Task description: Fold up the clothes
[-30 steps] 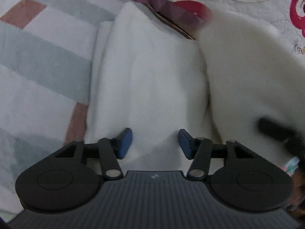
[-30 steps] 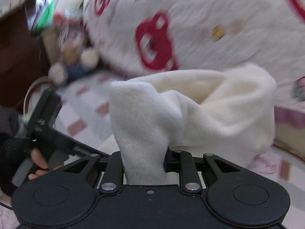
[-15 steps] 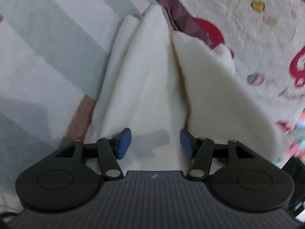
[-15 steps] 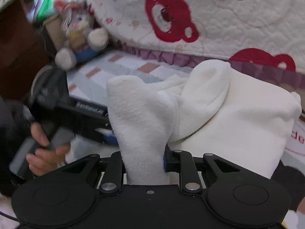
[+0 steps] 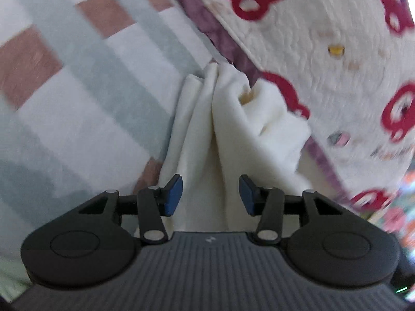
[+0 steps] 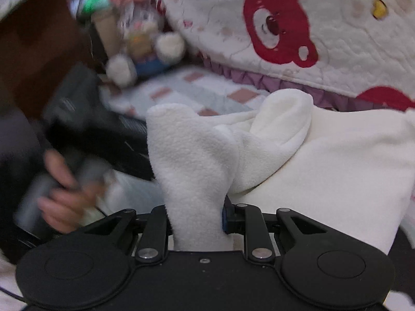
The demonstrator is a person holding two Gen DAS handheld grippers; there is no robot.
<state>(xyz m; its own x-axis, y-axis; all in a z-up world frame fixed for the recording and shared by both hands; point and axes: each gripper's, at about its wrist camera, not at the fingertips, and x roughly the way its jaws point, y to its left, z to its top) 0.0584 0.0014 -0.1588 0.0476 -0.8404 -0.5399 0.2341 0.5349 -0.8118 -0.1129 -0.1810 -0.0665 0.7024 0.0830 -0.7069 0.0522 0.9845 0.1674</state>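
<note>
A cream fleece garment (image 5: 233, 129) lies bunched on the checked bed sheet (image 5: 77, 83). My left gripper (image 5: 210, 194) hovers over its near folds; the jaws are closing, and the blue pads (image 5: 173, 194) stand apart from the fabric that lies between them. In the right wrist view the same fleece garment (image 6: 324, 171) spreads to the right. My right gripper (image 6: 197, 220) is shut on a thick fold of it that rises upright between the fingers. The left gripper's dark body and the hand holding it (image 6: 62, 194) show blurred at the left.
A quilted cream blanket with red bear prints (image 6: 298, 26) is heaped behind the garment, its purple ruffled edge (image 5: 220, 33) close to the fleece. A plush toy (image 6: 145, 49) sits at the back left beside brown furniture (image 6: 33, 51).
The left gripper has drawn back and rolled, so the fleece now looks smaller and farther, and its pads have narrowed slightly. The right gripper has sunk toward the bed with its fold still clamped.
</note>
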